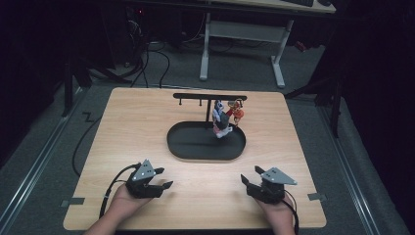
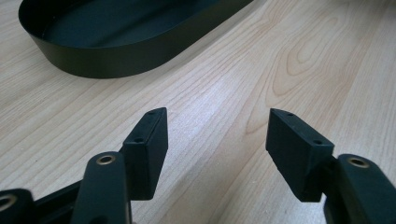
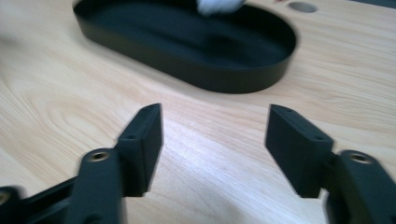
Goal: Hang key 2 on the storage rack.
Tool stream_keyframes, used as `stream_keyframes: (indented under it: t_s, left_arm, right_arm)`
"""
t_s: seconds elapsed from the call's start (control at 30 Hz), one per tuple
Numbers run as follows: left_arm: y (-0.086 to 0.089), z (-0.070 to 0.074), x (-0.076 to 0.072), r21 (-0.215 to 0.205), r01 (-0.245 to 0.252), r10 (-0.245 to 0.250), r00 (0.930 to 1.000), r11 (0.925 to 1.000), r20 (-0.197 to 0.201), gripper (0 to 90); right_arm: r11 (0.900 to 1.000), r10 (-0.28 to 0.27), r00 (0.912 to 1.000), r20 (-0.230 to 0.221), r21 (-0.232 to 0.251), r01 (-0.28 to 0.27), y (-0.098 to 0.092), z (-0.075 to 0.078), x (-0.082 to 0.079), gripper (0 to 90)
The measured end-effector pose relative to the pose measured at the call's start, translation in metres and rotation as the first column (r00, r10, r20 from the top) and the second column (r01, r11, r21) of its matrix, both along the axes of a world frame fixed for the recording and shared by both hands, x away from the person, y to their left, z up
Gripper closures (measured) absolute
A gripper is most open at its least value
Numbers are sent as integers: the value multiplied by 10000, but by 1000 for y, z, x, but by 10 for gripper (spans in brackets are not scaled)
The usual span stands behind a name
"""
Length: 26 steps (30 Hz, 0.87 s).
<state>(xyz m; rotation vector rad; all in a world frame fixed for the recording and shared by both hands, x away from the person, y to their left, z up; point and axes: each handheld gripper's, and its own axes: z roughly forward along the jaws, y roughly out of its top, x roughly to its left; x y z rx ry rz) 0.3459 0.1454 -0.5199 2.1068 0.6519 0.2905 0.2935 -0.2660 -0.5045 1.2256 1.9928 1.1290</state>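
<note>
Left gripper (image 1: 164,178) at 7 o'clock, right gripper (image 1: 249,177) at 5 o'clock of black oval metal tray (image 1: 176,147); fingers wide, empty, over light wooden table (image 1: 132,127).

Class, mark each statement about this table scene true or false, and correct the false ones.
1. Both grippers, the left gripper and the right gripper, have open, empty jaws. True.
2. The black tray is square. False: it is oval.
3. Colourful figures hang from the rack above the tray. True.
4. The left gripper rests inside the tray. False: it sits on the wooden table, nearer the person than the tray.
</note>
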Motion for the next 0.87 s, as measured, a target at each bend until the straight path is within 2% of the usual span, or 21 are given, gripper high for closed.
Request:
stream_keyframes:
  t_s: [0.07,0.13,0.2,0.43,0.8,0.87]
  left_arm:
    - [-1,0,0,-62,-1,1,10000,10000,-26,381]
    - [-2,0,0,-81,-17,17,10000,10000,-25,376]
    - [-3,1,0,-158,-60,60,10000,9999,-4,371]
    - [0,1,0,-162,-15,15,10000,9999,-18,366]
    - [2,2,1,-299,-134,136,9999,9995,49,359]
    - [1,2,1,-456,-292,289,9996,9985,-63,340]
  right_arm:
    - [9987,-285,9988,389,428,268,-9,3,-5,317]
    - [9982,-497,9987,118,342,493,-13,-3,-4,299]
    - [9983,-386,9992,-131,430,391,-13,-7,1,291]
    - [9998,-148,9996,-228,149,151,-6,-11,4,289]
    - [9993,-266,9989,-395,264,276,-7,-15,6,284]
    - [9988,-286,9989,-376,389,301,-7,-14,6,261]
